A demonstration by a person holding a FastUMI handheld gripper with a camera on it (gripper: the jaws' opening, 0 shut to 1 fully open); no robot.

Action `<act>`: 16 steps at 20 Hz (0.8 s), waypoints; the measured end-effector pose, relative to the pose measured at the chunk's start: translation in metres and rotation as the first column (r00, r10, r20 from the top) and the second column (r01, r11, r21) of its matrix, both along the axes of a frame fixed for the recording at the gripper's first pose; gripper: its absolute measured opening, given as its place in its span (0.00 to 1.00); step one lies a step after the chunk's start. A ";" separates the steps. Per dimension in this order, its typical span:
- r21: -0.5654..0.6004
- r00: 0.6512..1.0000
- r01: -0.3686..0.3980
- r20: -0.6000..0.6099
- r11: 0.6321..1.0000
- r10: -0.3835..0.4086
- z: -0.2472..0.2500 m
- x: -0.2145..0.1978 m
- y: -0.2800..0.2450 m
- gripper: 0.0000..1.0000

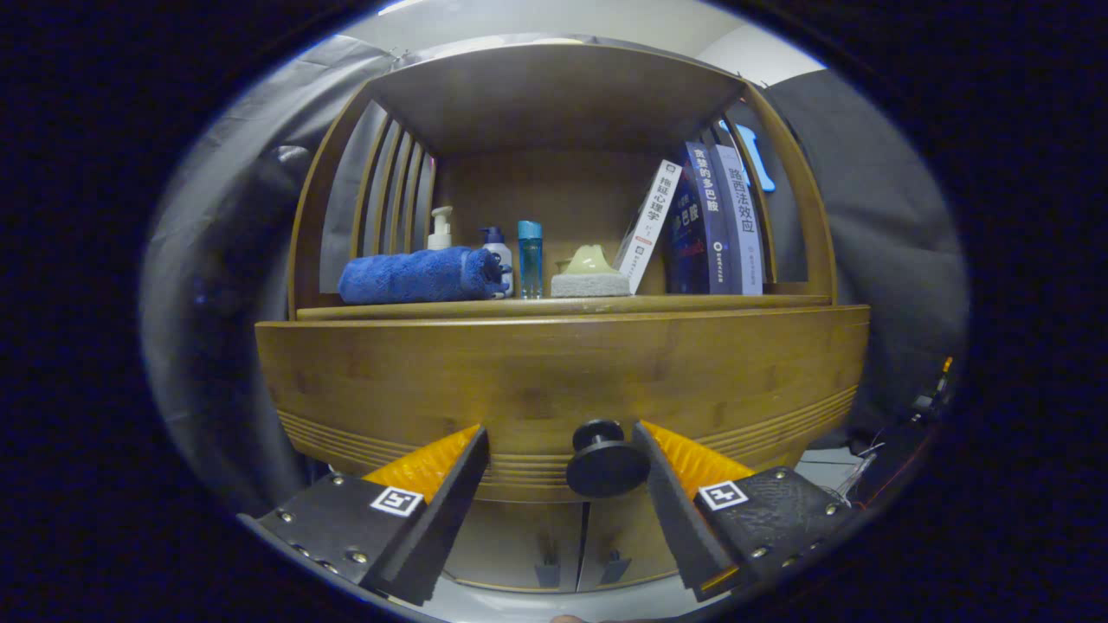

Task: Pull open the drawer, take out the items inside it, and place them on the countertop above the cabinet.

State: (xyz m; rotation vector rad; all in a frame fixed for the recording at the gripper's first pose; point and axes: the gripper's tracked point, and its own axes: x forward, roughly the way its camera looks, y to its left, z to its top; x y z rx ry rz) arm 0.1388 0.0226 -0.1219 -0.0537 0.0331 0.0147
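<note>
The gripper (558, 450) has its fingers spread wide. The round knob (603, 463) of the drawer (554, 381) sits between them, closer to the finger at 3 o'clock. The drawer looks closed. A towel (415, 275) lies on the countertop (563, 306) at 12 o'clock.

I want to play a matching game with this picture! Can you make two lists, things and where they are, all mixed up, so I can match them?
Things:
1. towel
2. knob
3. books
4. sponge

Places:
A. between the open gripper jaws, nearer one side
B. lying beside the bottles
C. leaning at the shelf's far end
D. between a bottle and the books

Pairs: 1-B, 2-A, 3-C, 4-D
</note>
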 end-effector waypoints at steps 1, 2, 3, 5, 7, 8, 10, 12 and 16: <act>-0.014 1.000 0.000 0.003 1.000 0.000 0.000 0.003 0.000 1.00; -0.025 1.000 -0.001 0.006 1.000 0.001 0.000 0.008 0.000 1.00; -0.037 1.000 -0.001 0.006 0.999 0.001 0.000 0.012 0.000 1.00; -0.062 1.000 0.000 0.001 0.998 0.000 -0.001 0.021 -0.001 1.00; -0.094 1.000 -0.001 0.003 0.996 0.001 -0.002 0.027 0.000 1.00; -0.109 1.000 -0.001 -0.004 0.994 0.000 -0.004 0.030 0.000 1.00; -0.119 1.000 -0.002 -0.016 0.993 0.000 -0.003 0.030 -0.001 1.00; -0.086 1.000 -0.002 -0.028 0.996 0.000 -0.006 0.031 -0.001 1.00; 0.000 0.990 0.004 -0.143 1.000 -0.004 -0.031 0.030 0.000 1.00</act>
